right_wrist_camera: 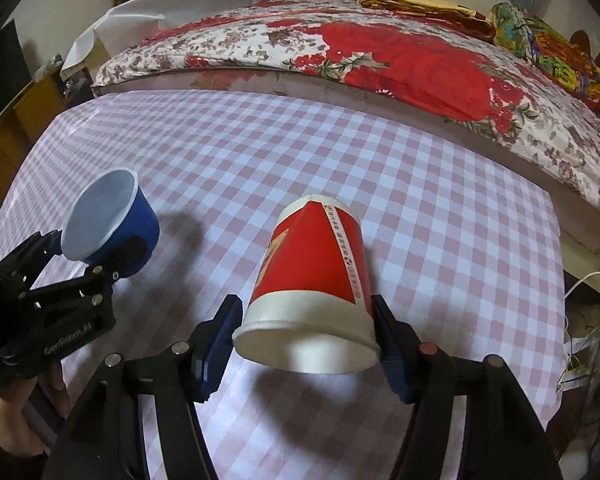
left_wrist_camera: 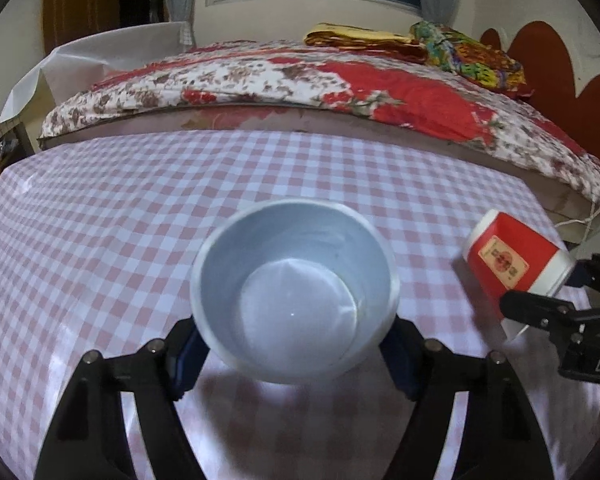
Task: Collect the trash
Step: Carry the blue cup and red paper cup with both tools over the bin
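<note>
With both paper cups already lifted clear of the cloth, the collecting looks well advanced, though no bin or bag shows in either view, so the dropping-off appears still to come; stacking one cup into the other may be the step in hand, but that is a guess.

Nearest in the left wrist view, the left gripper (left_wrist_camera: 294, 354) is closed onto the blue paper cup (left_wrist_camera: 294, 290), its pads pressing the cup's two sides just below the rim; the cup's mouth faces the camera, its pale inside bare and apparently dry; the right wrist view shows the same cup's outside as deep blue.

Nearest in the right wrist view, the right gripper (right_wrist_camera: 306, 350) is closed onto the red paper cup (right_wrist_camera: 312, 276), pads at either side near the white rim band; the cup is tilted, base away from the camera and mouth toward it, with a printed label and a seam of small characters; its wall looks slightly creased, so a hard squeeze could crush it.

Below both lies the pink checked tablecloth (right_wrist_camera: 420, 184), with no other litter visible on it; beyond it stands the bed with a red floral quilt (left_wrist_camera: 380, 88).
</note>
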Tool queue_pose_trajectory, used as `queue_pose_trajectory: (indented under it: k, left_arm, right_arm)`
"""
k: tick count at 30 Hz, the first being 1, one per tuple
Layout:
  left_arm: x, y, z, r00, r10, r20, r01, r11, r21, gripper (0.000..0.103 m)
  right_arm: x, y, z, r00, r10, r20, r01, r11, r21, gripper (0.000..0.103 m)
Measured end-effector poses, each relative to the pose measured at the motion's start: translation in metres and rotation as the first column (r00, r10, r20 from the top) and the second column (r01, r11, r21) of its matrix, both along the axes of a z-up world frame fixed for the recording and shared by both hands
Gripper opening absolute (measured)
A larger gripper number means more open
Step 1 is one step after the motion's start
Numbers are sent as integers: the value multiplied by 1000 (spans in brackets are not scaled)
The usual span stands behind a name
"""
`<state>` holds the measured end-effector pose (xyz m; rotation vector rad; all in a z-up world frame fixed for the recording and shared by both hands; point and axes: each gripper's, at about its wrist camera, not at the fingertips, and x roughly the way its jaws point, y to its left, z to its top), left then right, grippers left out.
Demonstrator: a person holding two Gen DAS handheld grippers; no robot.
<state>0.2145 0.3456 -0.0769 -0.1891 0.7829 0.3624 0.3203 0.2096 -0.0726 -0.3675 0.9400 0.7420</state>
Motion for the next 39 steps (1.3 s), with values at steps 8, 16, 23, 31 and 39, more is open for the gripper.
queue_pose_trajectory:
  k: [8,16,23,31,39]
  left_arm:
    - [-35,-37,26,999,-41,30,41,999,9,76]
    - [-69,-65,43,996,-66,54,65,998,17,76]
    - [-100,-85,58,993,-85,84,83,996,31,76]
    - [-119,-114,70,985,-130,117,127,991,34,76]
    - [-119,-152,74,972,-197,130,194,980,32,76]
  right_arm:
    - [-42,-38,29,999,-9,37,8,999,33,65]
    - [-87,-78,56,997,-23,68,18,997,77,65]
    - [-122,-109,79,994,-30,102,18,994,111,65]
    - [-149,-151,104,988,-66,141,45,987,152,65]
    - [-161,-198,110,975,-137,173,111,982,153,65]
